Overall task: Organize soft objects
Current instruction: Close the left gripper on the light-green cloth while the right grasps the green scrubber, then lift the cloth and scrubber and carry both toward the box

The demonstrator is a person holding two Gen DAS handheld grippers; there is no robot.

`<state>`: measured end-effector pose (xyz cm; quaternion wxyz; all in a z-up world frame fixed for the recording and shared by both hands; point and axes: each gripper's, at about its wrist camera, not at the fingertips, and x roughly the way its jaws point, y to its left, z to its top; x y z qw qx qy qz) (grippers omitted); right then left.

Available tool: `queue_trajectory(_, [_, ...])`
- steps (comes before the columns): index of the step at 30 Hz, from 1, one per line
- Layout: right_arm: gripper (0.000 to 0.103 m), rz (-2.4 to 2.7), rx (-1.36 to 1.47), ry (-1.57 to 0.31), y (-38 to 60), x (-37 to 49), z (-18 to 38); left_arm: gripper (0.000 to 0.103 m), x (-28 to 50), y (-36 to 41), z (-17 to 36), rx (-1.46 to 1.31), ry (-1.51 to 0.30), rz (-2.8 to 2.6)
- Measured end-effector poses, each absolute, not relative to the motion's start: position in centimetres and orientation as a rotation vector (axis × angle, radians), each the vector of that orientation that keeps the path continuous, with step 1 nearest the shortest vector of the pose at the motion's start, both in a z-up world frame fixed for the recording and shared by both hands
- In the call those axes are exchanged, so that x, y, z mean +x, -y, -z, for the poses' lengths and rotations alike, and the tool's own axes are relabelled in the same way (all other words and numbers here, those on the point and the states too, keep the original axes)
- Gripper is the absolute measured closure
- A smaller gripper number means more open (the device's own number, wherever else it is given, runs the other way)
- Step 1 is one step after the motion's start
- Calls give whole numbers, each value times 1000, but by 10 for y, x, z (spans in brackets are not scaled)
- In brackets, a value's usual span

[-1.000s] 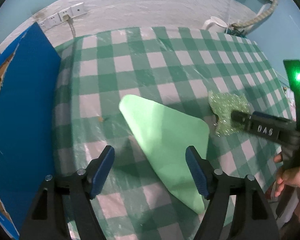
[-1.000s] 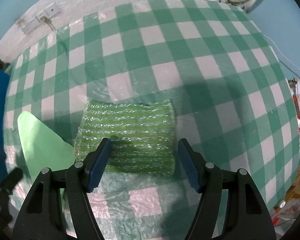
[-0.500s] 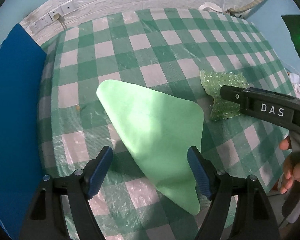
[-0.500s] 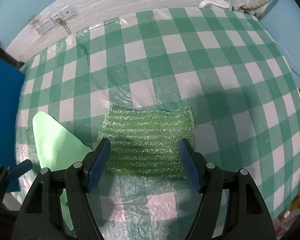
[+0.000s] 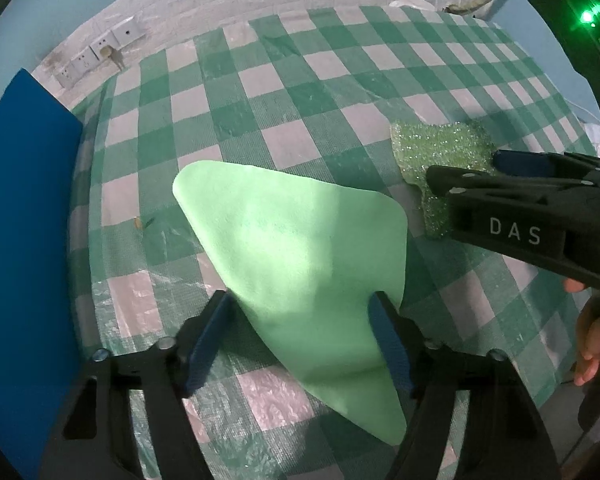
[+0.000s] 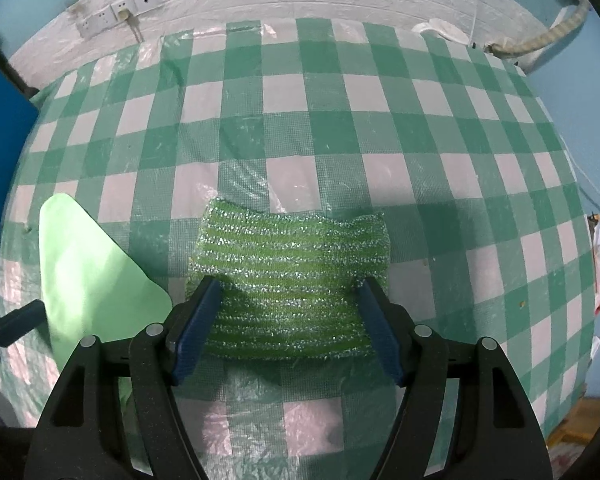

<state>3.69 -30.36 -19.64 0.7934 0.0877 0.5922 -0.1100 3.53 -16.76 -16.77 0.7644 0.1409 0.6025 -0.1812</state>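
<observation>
On the surface (image 5: 340,92) with its green-and-white checked cover, we see a pale green foam sheet (image 5: 300,256) lying flat toward the left edge, its near tip running under the left gripper (image 5: 300,336). That gripper's jaws are closing with the sheet between them; we see no pad pressing on it. Just beside it lies a glittery green scrubbing pad (image 6: 292,280), partly hidden in the left view behind the right gripper (image 6: 290,328), whose jaws stand released astride it. A blue panel (image 5: 24,240) is cut off at the left. Only fingertips of a hand (image 5: 596,336) show.
</observation>
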Motion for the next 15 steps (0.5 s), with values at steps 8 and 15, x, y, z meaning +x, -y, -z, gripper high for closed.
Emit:
queue_trajectory(8, [76,218,200,-1263,300,27,191,84,28,171,164,283,-1281,405])
queue_trajectory(15, [91,169,287,-1255,303,25,187,95,32,163,157,225,-1279,412])
